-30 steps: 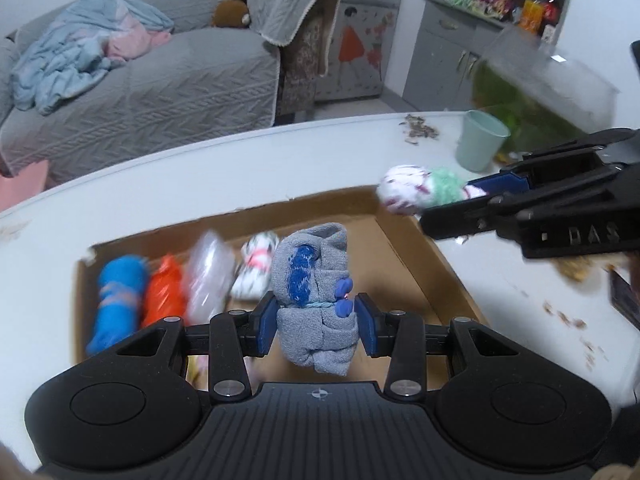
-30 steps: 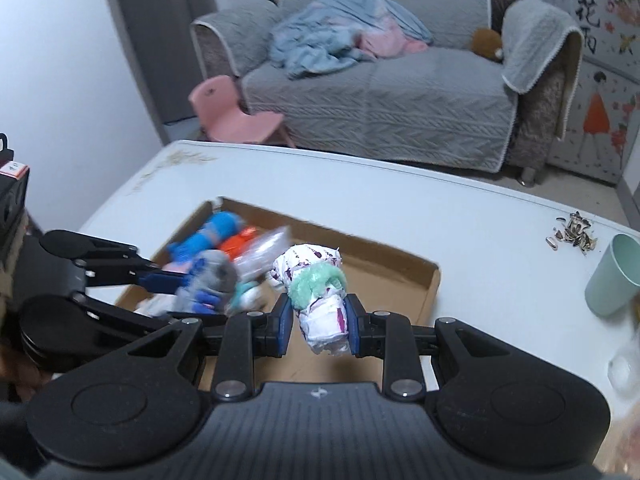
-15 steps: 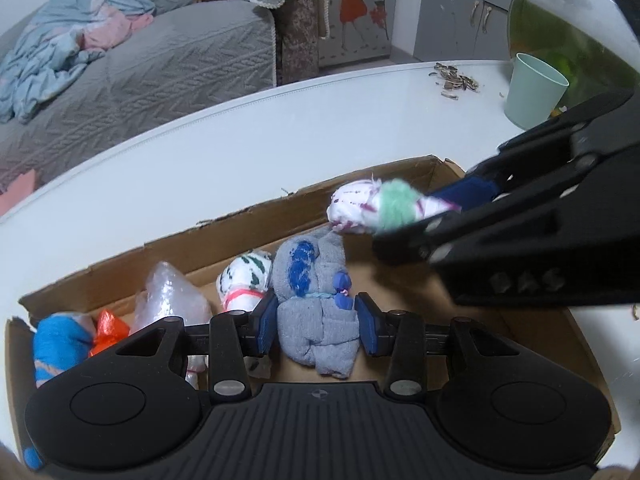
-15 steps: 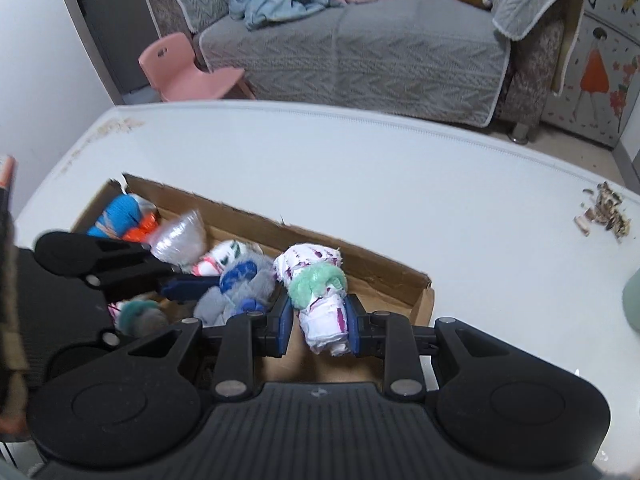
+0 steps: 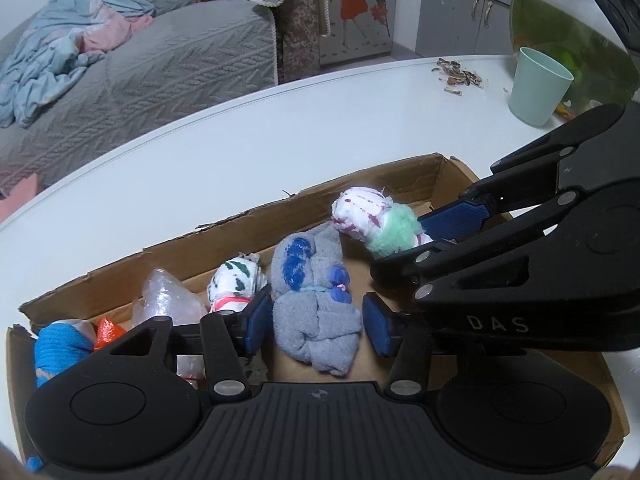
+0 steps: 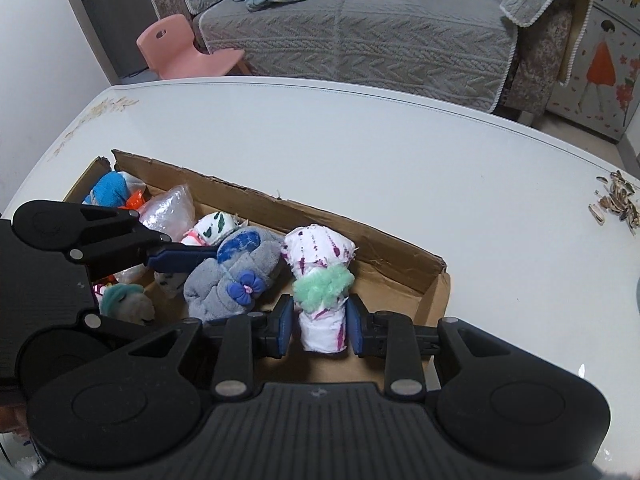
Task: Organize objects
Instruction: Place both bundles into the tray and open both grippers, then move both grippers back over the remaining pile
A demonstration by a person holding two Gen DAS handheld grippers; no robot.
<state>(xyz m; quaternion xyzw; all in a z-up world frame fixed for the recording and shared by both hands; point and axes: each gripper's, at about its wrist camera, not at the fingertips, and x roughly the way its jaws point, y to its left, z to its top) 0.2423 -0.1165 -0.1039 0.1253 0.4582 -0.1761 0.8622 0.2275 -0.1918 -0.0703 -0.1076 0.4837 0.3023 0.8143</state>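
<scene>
Take the cardboard box [image 5: 248, 232] on the white table [image 5: 224, 152] as the landmark. At its left end lie a blue roll [image 5: 56, 346] and an orange scrap [image 5: 107, 330], then a clear plastic bag [image 5: 168, 300] and a white roll with green marks [image 5: 236, 280], lined up along the far wall, probably to leave floor space. Near the box's middle, the left tongs [image 5: 316, 322] are opening around the grey sock bundle [image 5: 316, 312]; the pads stand clear of it, so it seems to rest on the box floor, set down beside the others. Toward the box's right end, the right tongs [image 6: 320, 326] are clamped on the white roll with the green band [image 6: 320, 276], held upright just beside the grey bundle, likely the next slot in the row. Beyond the box's right end stand a mint cup [image 5: 538, 88] and scattered seed shells [image 5: 458, 78].
</scene>
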